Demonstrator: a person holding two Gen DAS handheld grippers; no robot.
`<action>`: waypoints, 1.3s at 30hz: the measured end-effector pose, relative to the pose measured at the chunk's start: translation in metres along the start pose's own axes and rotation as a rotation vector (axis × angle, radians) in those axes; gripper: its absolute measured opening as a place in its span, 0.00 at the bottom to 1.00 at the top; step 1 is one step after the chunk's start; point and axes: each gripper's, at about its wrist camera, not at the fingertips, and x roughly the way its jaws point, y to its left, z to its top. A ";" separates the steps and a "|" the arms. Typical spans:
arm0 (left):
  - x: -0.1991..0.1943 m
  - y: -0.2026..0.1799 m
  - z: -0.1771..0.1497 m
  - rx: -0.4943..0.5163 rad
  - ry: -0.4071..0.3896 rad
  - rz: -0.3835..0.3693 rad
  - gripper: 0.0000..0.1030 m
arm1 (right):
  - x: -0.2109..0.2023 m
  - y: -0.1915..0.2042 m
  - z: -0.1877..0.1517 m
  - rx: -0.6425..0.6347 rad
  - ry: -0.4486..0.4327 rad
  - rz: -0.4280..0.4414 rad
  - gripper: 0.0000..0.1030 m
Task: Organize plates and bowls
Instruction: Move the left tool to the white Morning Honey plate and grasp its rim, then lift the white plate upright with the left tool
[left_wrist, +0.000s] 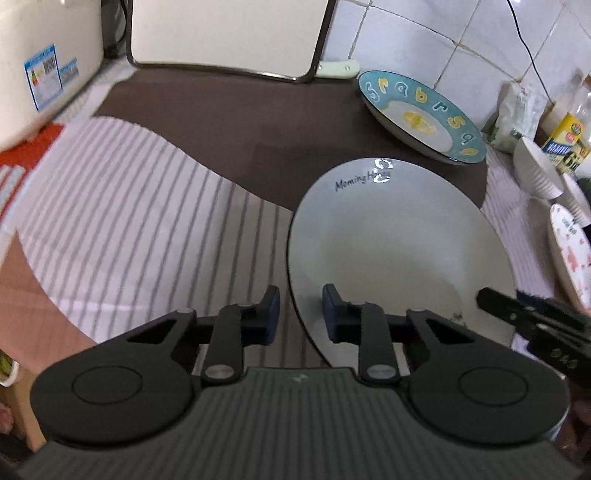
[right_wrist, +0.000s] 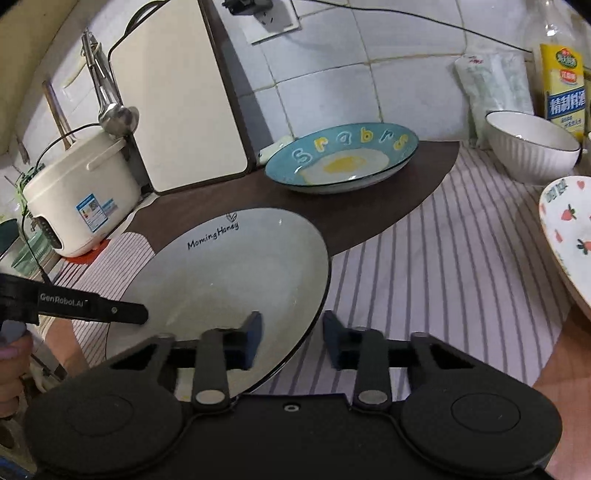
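A white "Morning Honey" plate with a dark rim lies on the striped cloth; it also shows in the right wrist view. My left gripper is open and straddles the plate's near-left rim. My right gripper is open and straddles its near-right rim. A blue egg-pattern plate lies behind it on a brown mat. A white ribbed bowl and a strawberry-print plate are on the right.
A cream rice cooker stands at the left, a cutting board leans on the tiled wall. A yellow-labelled bottle and a plastic bag stand back right. The brown mat covers the far counter.
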 end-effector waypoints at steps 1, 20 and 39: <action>0.002 0.000 0.000 -0.012 0.011 -0.015 0.21 | 0.001 0.000 0.000 0.005 0.006 -0.002 0.26; 0.003 -0.010 -0.002 -0.016 0.006 -0.005 0.22 | 0.001 -0.004 0.005 -0.072 0.013 0.030 0.24; 0.007 -0.100 0.018 0.131 0.003 -0.143 0.22 | -0.079 -0.057 0.020 0.020 -0.094 -0.121 0.24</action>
